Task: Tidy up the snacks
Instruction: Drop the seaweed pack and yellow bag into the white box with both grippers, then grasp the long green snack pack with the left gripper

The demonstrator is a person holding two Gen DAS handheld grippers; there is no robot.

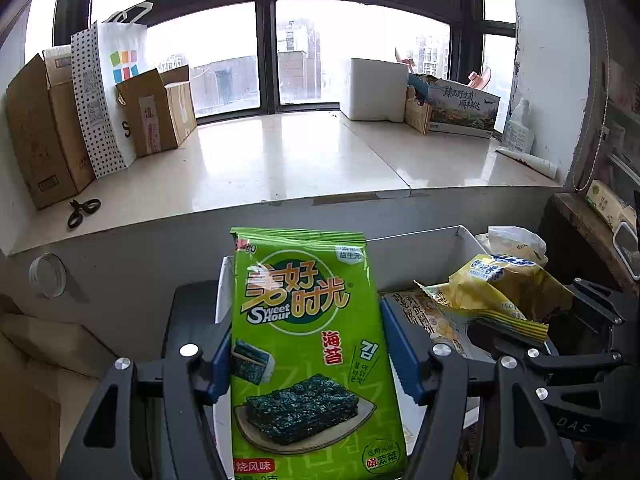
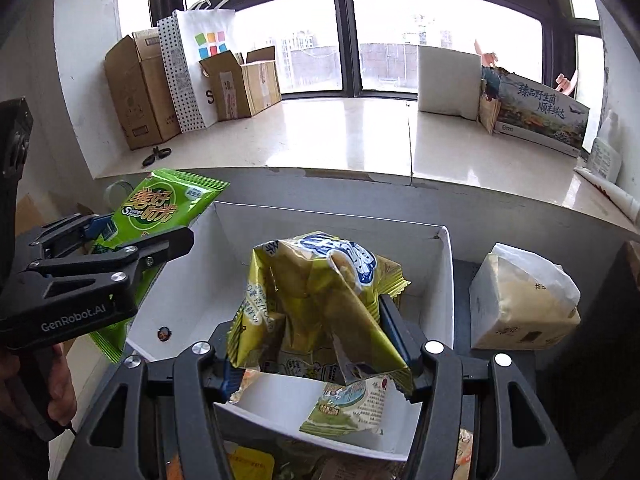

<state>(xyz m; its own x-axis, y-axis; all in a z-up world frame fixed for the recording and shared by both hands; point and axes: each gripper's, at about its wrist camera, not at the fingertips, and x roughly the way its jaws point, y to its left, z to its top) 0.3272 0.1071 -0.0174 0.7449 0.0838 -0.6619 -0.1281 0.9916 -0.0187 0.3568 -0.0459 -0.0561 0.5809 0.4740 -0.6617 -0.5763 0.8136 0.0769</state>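
Left wrist view: left claw (image 1: 306, 356) pinching green seaweed packet (image 1: 304, 344) upright, blue pads pressed on both its edges, in front of white box (image 1: 424, 248); scissors (image 1: 82, 211) on windowsill (image 1: 280, 160).

Right wrist view: right claw (image 2: 316, 344) pinching crumpled yellow snack bag (image 2: 316, 296) above the white box (image 2: 444, 280); green seaweed packet (image 2: 160, 208) held at left, beside box corner; tissue pack (image 2: 520, 304) just right of box.

Your left gripper (image 2: 176, 220), matte black angular frame, triangular cut-outs, white "GenRobot.AI" lettering on its side, your right gripper (image 2: 316, 356) alike, round silver screw heads at the pivots, blue pads (image 1: 394, 344) lining your fingers
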